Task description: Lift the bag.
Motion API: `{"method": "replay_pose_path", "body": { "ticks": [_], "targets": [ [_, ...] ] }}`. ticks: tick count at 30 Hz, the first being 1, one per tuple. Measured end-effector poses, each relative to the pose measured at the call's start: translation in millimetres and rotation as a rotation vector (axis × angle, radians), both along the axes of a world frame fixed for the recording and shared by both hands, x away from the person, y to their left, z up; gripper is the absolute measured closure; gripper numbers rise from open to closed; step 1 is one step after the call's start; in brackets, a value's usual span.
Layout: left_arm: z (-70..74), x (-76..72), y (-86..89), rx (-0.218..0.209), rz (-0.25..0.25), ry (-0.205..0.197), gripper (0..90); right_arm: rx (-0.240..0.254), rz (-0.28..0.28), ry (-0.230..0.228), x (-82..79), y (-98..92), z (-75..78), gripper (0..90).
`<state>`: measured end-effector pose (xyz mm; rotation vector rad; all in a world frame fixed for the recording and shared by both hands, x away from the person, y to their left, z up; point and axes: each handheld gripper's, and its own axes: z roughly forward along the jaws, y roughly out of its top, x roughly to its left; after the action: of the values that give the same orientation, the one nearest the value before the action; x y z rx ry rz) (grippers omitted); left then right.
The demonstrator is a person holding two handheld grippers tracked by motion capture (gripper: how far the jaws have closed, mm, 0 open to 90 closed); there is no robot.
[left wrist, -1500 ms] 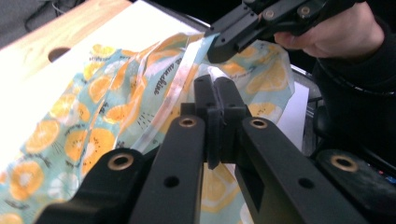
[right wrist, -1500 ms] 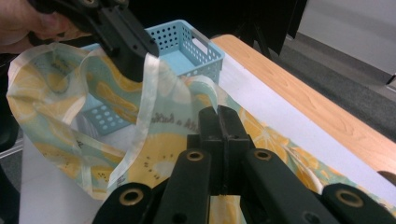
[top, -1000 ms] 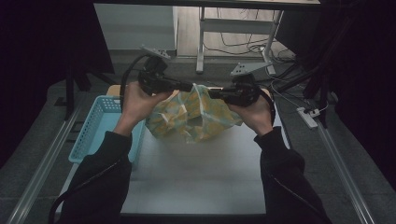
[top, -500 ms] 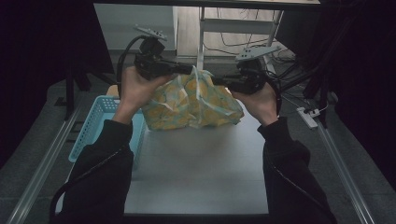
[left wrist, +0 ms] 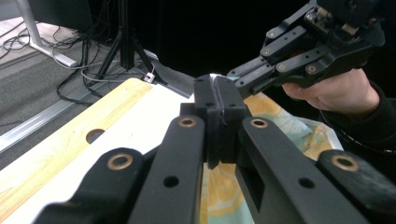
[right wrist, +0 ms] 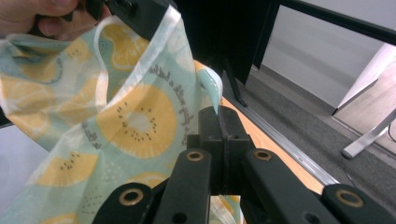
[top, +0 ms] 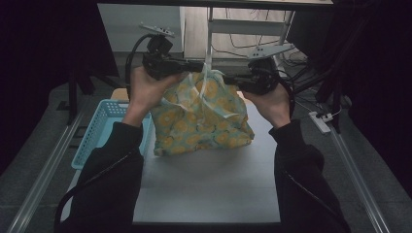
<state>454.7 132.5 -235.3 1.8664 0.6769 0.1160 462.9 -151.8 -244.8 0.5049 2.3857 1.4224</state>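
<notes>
Both hand-held grippers, left (top: 200, 64) and right (top: 229, 79), are clamping the fruit-print bag's (top: 201, 121) top edges; we are probably spreading it open next.

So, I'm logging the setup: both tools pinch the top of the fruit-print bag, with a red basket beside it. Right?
Not quite: the basket is blue, as the high view shows. The left tool and right tool do pinch the bag top.

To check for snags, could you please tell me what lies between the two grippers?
In the high view, the bag's gathered top edge spans from left gripper to right gripper; both are shut on it.
</notes>
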Motion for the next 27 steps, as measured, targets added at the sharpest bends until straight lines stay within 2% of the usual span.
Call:
{"method": "replay_pose_path", "body": {
  "ticks": [4,11,14,20,27],
  "targets": [
    [-4.2,1.8,-3.6,0.023,0.007,-0.013,88.2,-0.006,-0.003,0.014,2.7,0.1,-6.5,90.0],
    [-13.3,3.3,-3.1,0.018,0.011,-0.019,82.1,-0.008,-0.007,0.014,3.5,-1.0,-11.8,88.4],
    [-15.3,3.0,-2.5,0.032,0.024,-0.026,74.8,-0.002,-0.01,0.012,3.2,-1.7,-12.4,83.7],
    [-24.8,4.1,1.5,0.032,0.031,-0.029,58.5,0.0,-0.017,0.012,3.0,-1.9,-15.7,75.5],
    [-38.7,1.2,9.7,0.044,0.043,-0.065,36.1,0.01,-0.018,0.022,-0.5,-3.4,-26.6,65.6]
  ]
}}
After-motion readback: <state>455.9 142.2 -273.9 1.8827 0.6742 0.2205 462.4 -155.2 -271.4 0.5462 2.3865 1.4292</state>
